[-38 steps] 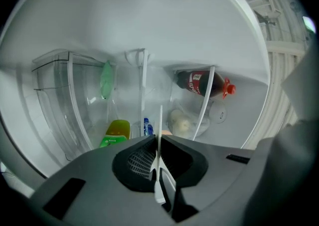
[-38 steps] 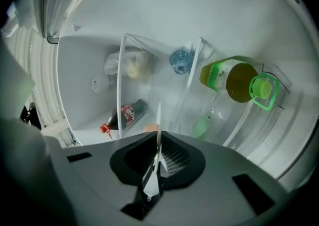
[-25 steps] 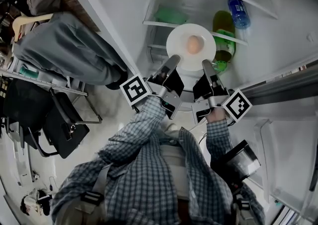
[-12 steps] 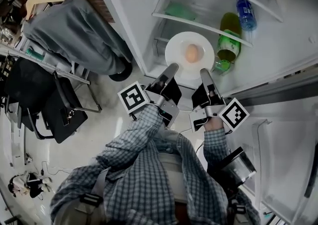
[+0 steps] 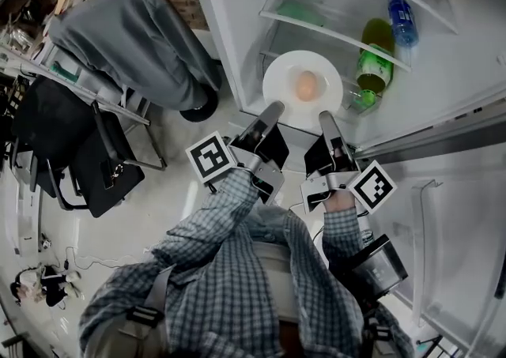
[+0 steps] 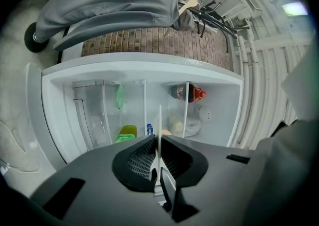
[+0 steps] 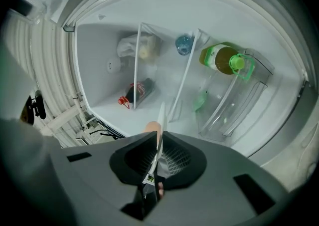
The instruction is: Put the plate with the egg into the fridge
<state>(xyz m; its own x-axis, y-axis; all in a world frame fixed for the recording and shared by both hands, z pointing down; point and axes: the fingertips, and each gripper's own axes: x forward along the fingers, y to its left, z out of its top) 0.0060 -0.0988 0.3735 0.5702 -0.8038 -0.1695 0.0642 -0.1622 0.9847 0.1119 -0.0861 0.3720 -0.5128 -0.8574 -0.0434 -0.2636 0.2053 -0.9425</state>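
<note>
A white plate [image 5: 283, 103] carries a brown egg [image 5: 305, 85] and hangs in front of the open fridge [image 5: 237, 48]. My left gripper [image 5: 276, 108] is shut on the plate's near left rim. My right gripper [image 5: 325, 118] is shut on its near right rim. In the left gripper view the plate [image 6: 159, 130] shows edge-on, pinched between the jaws of the left gripper [image 6: 157, 157]. In the right gripper view the plate's rim [image 7: 160, 120] runs between the jaws of the right gripper [image 7: 157, 152], and the egg [image 7: 152, 129] peeks out beside it.
A green bottle [image 5: 371, 60] and a blue-capped bottle [image 5: 402, 16] lie on fridge shelves to the plate's right. A cola bottle [image 7: 137, 93] lies deeper inside. A grey-clothed person [image 5: 134, 40] stands at the left, with a black chair [image 5: 87, 159] beside.
The plate and both grippers have stayed together while the view shifted; the fridge opening now sits slightly farther right and the plate a little lower against the shelves.
</note>
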